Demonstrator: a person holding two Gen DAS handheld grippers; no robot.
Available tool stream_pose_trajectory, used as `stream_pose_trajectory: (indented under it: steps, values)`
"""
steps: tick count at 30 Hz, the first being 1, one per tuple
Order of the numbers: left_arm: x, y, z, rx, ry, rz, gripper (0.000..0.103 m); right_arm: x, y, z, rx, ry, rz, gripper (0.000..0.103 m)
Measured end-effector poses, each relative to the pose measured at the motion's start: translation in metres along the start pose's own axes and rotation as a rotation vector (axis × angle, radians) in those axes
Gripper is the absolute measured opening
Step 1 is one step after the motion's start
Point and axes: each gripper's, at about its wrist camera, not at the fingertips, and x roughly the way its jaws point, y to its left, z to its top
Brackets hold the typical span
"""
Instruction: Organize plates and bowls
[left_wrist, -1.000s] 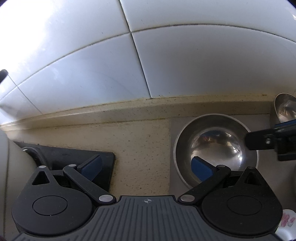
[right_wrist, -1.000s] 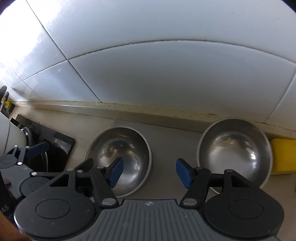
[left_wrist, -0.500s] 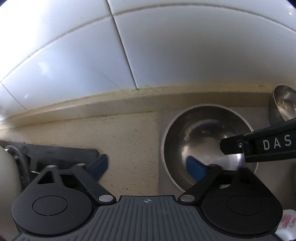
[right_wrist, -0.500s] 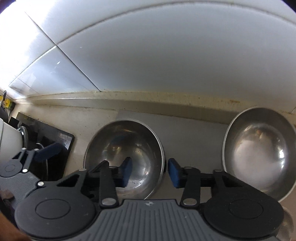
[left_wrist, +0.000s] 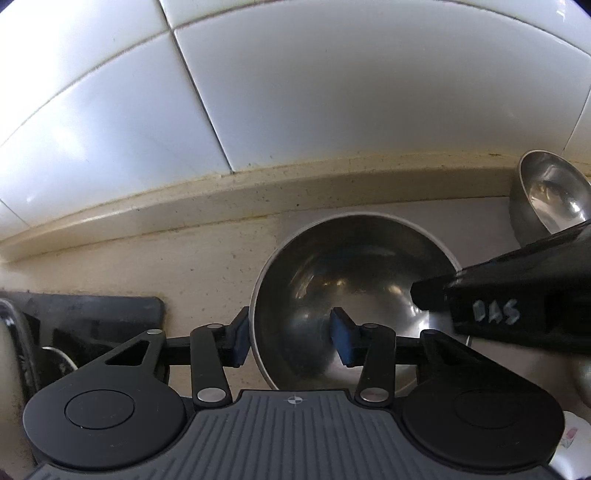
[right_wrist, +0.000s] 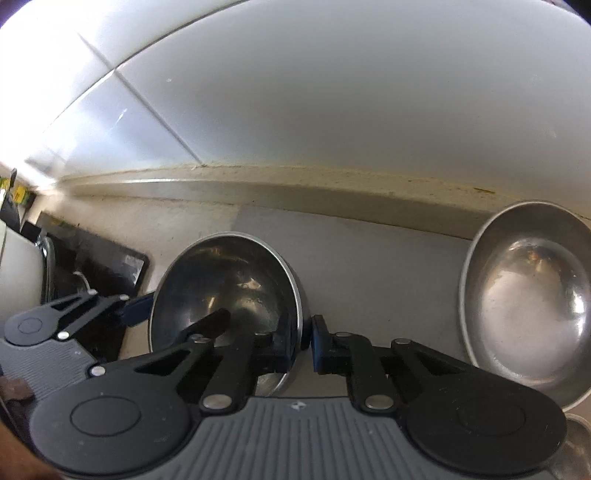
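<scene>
A steel bowl (left_wrist: 347, 288) stands on the counter near the tiled wall; it also shows in the right wrist view (right_wrist: 229, 291). My left gripper (left_wrist: 291, 338) straddles the bowl's left rim, one pad outside and one inside, with a gap to the inner pad. My right gripper (right_wrist: 299, 339) is closed on the bowl's right rim, one finger inside and one outside. A second steel bowl (right_wrist: 528, 306) sits to the right, also seen in the left wrist view (left_wrist: 546, 203).
A black tray (left_wrist: 85, 317) with a white dish (right_wrist: 18, 273) lies at the left. The tiled wall (left_wrist: 295, 92) and its beige ledge (left_wrist: 258, 192) stand close behind the bowls. Another steel piece (right_wrist: 576, 443) shows at the bottom right.
Both grippers have moved in on the left bowl. The left jaws have narrowed around its left rim. The right jaws have closed on its right rim.
</scene>
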Motion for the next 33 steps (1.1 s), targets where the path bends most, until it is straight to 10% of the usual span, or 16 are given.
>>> stream_pose_trajectory:
  steps: [33]
  values:
    - [-0.100, -0.053, 0.039, 0.118, -0.221, -0.068, 0.050, -0.121, -0.040, -0.020, 0.128, -0.177, 0.050, 0.000]
